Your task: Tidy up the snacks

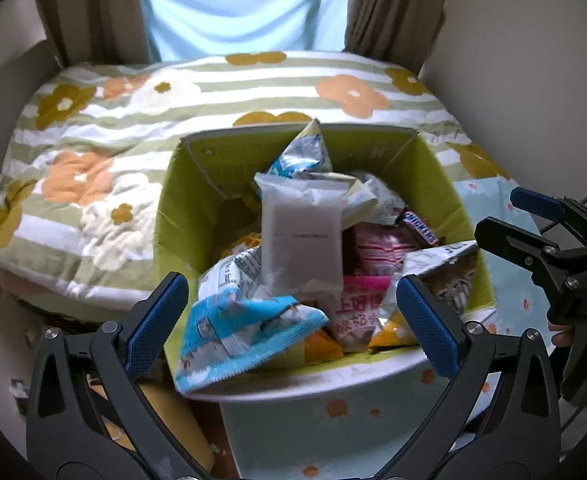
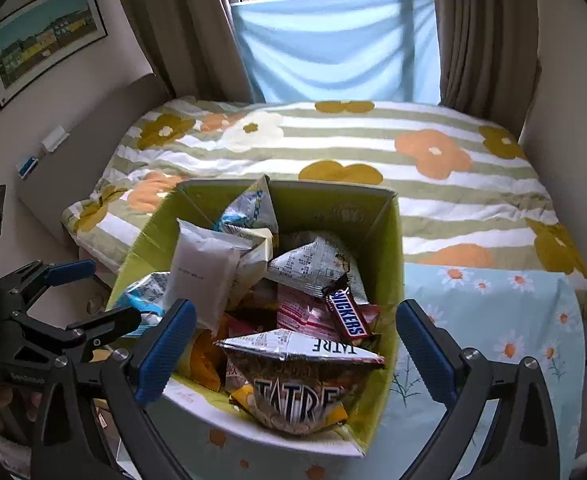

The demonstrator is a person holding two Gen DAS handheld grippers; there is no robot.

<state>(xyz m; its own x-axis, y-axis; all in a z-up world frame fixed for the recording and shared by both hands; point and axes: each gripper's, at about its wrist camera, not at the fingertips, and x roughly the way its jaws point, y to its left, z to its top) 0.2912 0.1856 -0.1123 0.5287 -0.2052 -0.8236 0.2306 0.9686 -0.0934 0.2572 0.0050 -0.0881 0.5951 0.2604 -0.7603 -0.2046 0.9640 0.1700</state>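
Observation:
A cardboard box [image 1: 173, 208] with a green inside stands in front of both grippers, heaped with snacks. On top lie a white pouch [image 1: 301, 236], a blue-and-white packet [image 1: 245, 336], a pink packet [image 1: 373, 248] and a Snickers bar [image 1: 421, 228]. My left gripper [image 1: 293, 320] hovers open over the box's near edge, with nothing between its pads. At the right of that view my right gripper [image 1: 505, 216] also stands open. In the right wrist view the right gripper [image 2: 295, 352] is open above a TATRE packet [image 2: 297, 384] in the box [image 2: 389, 248], with the Snickers bar [image 2: 347, 316] and the white pouch [image 2: 201, 276] behind it. The left gripper [image 2: 113, 292] shows at the left.
The box rests on a light blue daisy cloth [image 2: 493, 320] at the foot of a bed with a striped flowered quilt [image 2: 373, 144]. Brown curtains [image 2: 485, 32] and a blue drape [image 2: 333, 48] hang behind. A framed picture [image 2: 45, 36] is on the left wall.

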